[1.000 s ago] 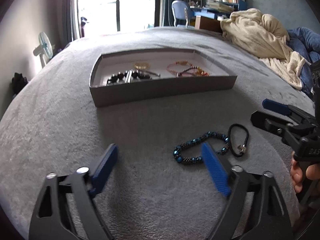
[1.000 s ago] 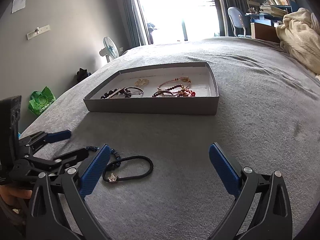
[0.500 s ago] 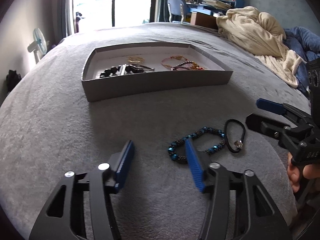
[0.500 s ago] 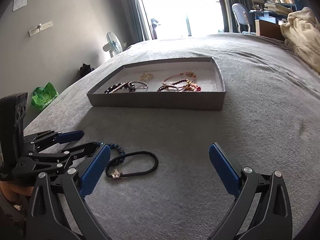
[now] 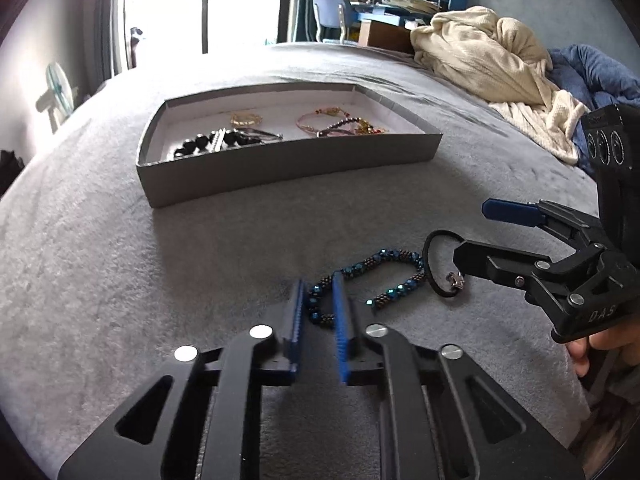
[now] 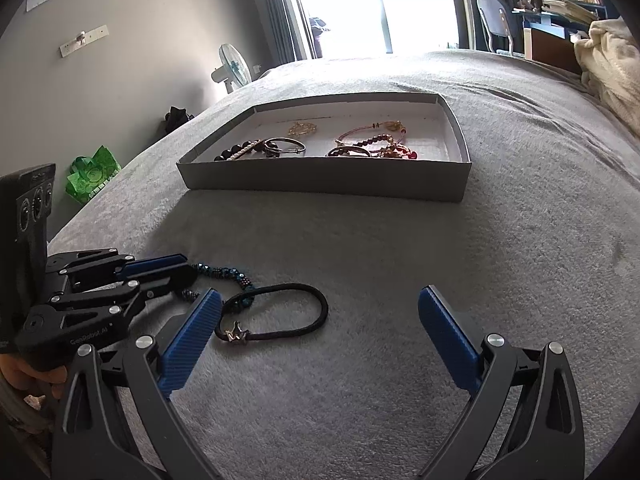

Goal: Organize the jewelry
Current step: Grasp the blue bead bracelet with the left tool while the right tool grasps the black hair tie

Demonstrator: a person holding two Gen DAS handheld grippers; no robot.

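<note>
Since the earlier frames, left gripper point(image 5: 319, 292) has narrowed from a wide spread to a near-closed pinch, its blue pads now on either side of one end of the blue beaded bracelet point(image 5: 384, 280); whether they actually press the beads cannot be told. Bracelet lies curled on the grey bedcover point(image 5: 120, 264), in front of the grey tray point(image 5: 288, 160) and outside it. Just right of it, touching or overlapping its end: black cord bracelet point(image 6: 276, 314) with small metal charm, flat on the cover. Right gripper point(image 6: 320, 332) spread wide, empty, low above the cover, with the cord loop beside its left pad. Tray holds dark beads, a gold piece, pink and red strands. Cream blanket point(image 5: 492, 68) heaped at far right; standing fan point(image 6: 232, 70) by the wall.
</note>
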